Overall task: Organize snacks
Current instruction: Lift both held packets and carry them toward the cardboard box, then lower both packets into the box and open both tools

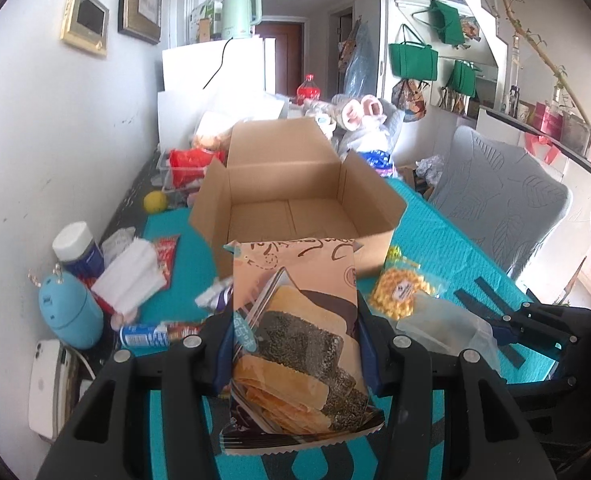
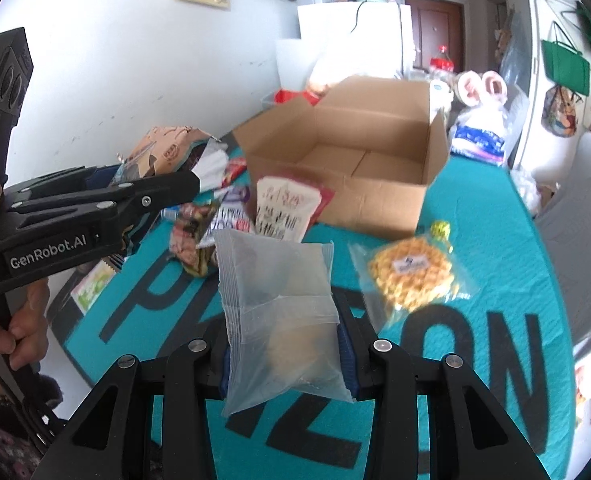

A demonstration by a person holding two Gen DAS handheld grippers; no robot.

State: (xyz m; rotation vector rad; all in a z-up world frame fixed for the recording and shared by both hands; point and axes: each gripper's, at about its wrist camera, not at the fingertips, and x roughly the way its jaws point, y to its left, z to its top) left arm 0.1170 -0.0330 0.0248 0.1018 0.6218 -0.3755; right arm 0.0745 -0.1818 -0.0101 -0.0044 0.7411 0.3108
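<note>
My left gripper [image 1: 295, 354] is shut on a tan cracker packet [image 1: 295, 336] and holds it above the teal mat, just short of the open, empty cardboard box [image 1: 295, 204]. My right gripper [image 2: 283, 354] is shut on a frosted clear pouch [image 2: 281, 320] with a pale round cake inside, held above the mat in front of the same box [image 2: 355, 160]. A bag of yellow popcorn [image 2: 411, 272] lies on the mat to the right; it also shows in the left wrist view [image 1: 401, 290]. The left gripper and its packet [image 2: 171, 152] show at the left of the right wrist view.
Loose snack packets [image 2: 231, 216] lie left of the box front. A blue bottle [image 1: 69, 310], a white-capped jar [image 1: 77, 248], tissues [image 1: 131, 276] and a phone [image 1: 47, 384] crowd the left wall side. A grey chair [image 1: 499, 200] stands to the right. Clutter sits behind the box.
</note>
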